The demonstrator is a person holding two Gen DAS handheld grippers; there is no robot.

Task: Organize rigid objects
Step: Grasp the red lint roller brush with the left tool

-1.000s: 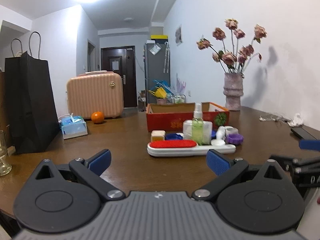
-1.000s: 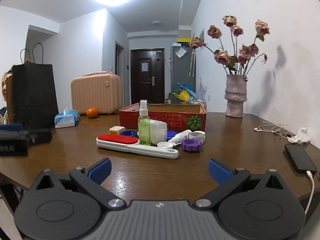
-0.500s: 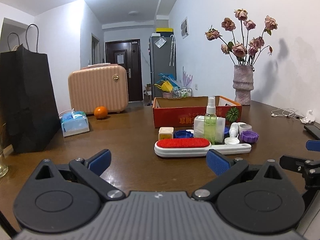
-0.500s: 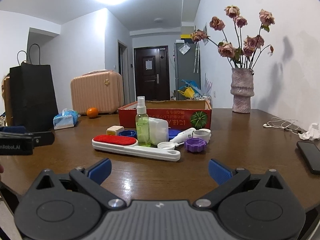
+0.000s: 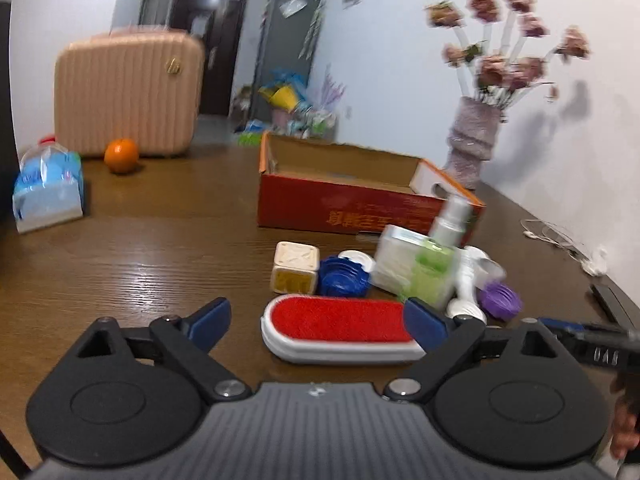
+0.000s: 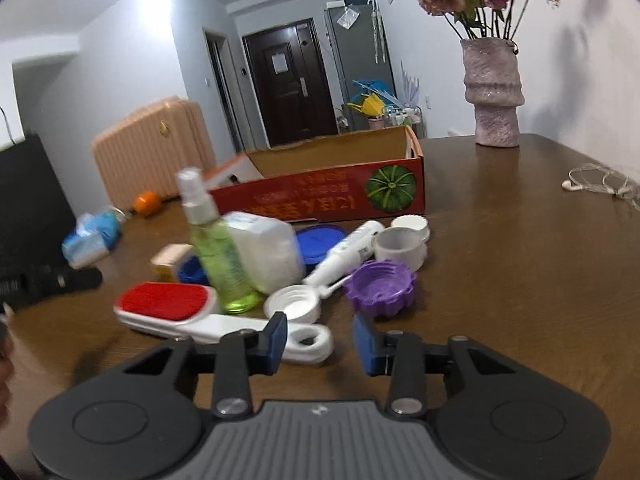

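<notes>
Brown wooden table (image 6: 520,264) in a living room, pink suitcase (image 5: 128,92) and vase of dried roses (image 6: 494,92) at the back. Clutter sits just in front of an open red cardboard box (image 6: 332,196): lint brush with red pad (image 5: 340,330), green spray bottle (image 6: 218,252) upright, white tub (image 6: 268,252) beside it, cream cube (image 5: 295,268), blue lid (image 5: 343,278), purple cap (image 6: 380,288), white cap (image 6: 294,304), white tube (image 6: 348,252).

Left gripper (image 5: 318,320) wide open, holding nothing, jaws either side of the brush's red end. Right gripper (image 6: 320,340) partly closed, empty, low near the brush handle's loop; contact unclear. Orange (image 5: 121,155) and tissue pack (image 5: 48,190) far left.
</notes>
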